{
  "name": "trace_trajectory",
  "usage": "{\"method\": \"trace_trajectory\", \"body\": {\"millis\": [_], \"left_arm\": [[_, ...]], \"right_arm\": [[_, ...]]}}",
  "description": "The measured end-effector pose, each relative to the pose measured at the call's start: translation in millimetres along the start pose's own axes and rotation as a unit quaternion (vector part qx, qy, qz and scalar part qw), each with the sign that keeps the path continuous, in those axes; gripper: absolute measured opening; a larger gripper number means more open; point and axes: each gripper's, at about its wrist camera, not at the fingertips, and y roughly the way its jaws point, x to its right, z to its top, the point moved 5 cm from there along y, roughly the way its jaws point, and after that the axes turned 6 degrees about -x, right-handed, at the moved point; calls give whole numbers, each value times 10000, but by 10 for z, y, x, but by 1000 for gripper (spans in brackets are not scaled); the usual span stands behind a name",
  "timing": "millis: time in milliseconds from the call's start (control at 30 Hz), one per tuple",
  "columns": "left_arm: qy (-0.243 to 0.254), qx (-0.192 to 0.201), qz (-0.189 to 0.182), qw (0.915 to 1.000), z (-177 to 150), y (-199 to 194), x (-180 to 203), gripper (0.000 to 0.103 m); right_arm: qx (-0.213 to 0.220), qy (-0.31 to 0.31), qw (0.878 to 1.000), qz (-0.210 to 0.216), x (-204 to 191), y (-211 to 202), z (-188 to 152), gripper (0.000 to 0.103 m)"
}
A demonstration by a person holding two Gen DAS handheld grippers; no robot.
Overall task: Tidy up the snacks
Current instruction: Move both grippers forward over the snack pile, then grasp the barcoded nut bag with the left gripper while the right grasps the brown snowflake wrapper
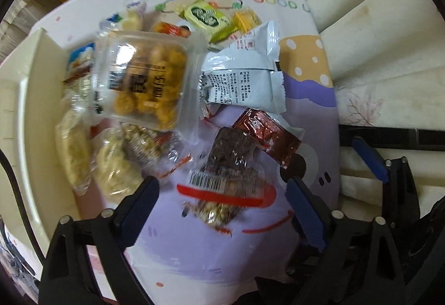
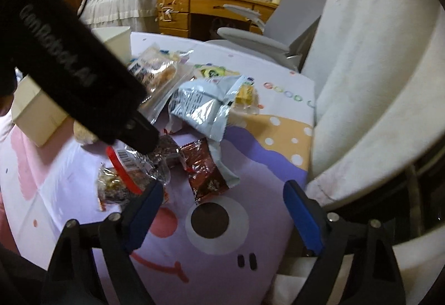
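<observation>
Blue pads [image 1: 140, 200] of the left gripper [image 1: 219, 203] are standing apart, straddling the clear nut bar [image 1: 222, 179] on the mat [image 1: 194, 257] — not yet pressing it. Risk: crinkly film is overlapping the red packet [image 1: 267, 132], so closing jaws may be snagging both or slipping off the wrapper. The right gripper [image 2: 222, 210] is also hanging apart and empty over the mat — its red packet [image 2: 204, 168] is lying just ahead, between the fingers' lines. The tray [image 1: 30, 76] is waiting at left.
</observation>
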Motion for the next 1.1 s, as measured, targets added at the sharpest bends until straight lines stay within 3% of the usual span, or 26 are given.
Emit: {"method": "trace_trajectory", "body": {"millis": [300,567,633,700,900,1100], "left_arm": [[-160,-324,-110,9993,157,338,-37,69],[-77,-536,36,9985,231,508,-10,65],[-73,-554,52,9984,255,537,1,65],[-60,-523,54,9986,280,545,16,57],[-100,-549,-44,9984,353,495,-15,50],[-227,-504,-92,9984,344,502,-95,43]], "right_arm": [[-65,-552,9984,143,-109,393,-24,73],[-2,-915,9957,127,-233,516,-31,68],[35,-926,9956,151,-239,531,-25,68],[29,-862,9961,210,-238,532,-38,66],[34,-829,9962,271,-217,593,-85,48],[-48,-756,9964,380,-222,626,-116,47]]}}
